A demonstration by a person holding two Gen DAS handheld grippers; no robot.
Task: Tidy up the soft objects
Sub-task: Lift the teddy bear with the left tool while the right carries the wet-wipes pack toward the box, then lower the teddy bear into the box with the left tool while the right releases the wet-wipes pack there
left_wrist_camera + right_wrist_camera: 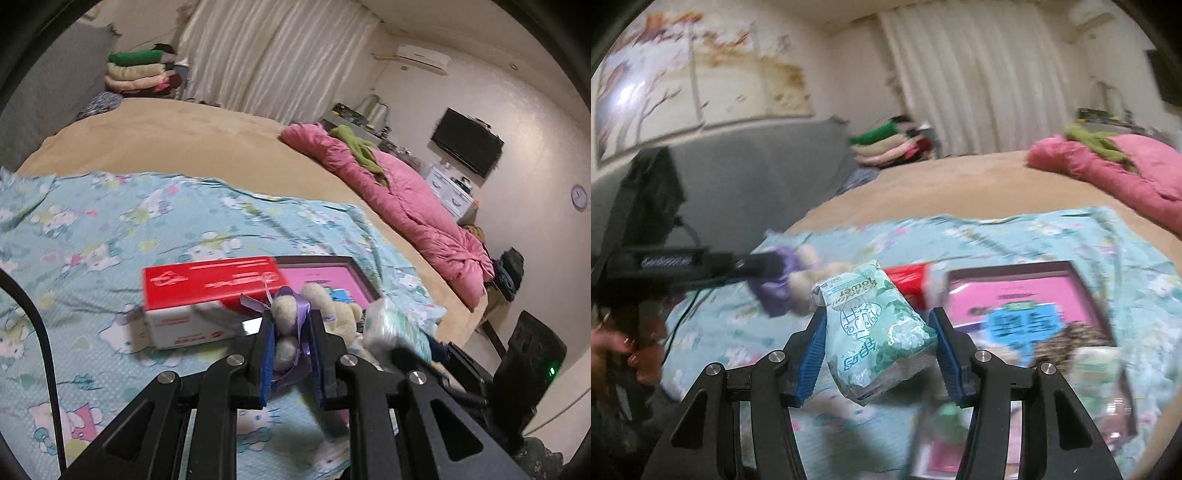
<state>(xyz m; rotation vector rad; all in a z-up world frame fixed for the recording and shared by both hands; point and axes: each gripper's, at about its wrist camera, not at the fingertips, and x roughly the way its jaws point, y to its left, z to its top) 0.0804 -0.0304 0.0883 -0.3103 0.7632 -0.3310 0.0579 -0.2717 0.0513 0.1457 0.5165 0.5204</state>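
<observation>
A bedroom with white curtains (273,55) and a wall-mounted television (467,142). A wide bed (184,136) carries a tan cover, a pale blue cartoon-print sheet (92,236) and a rumpled pink duvet (406,199). Above the sheet, the left gripper (291,332) is clamped on a cream plush toy (286,314) with purple ribbon; the right gripper (879,339) squeezes a green tissue pack (871,332). A red box (210,288) and a pink tray (1027,291) lie on the sheet.

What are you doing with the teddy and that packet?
A person holds a gripper in each hand over the bed. The left gripper is shut on a small teddy with a purple ribbon. The right gripper clamps a green tissue pack. Both are held up off the blue sheet, near a red box and a pink tray.
</observation>
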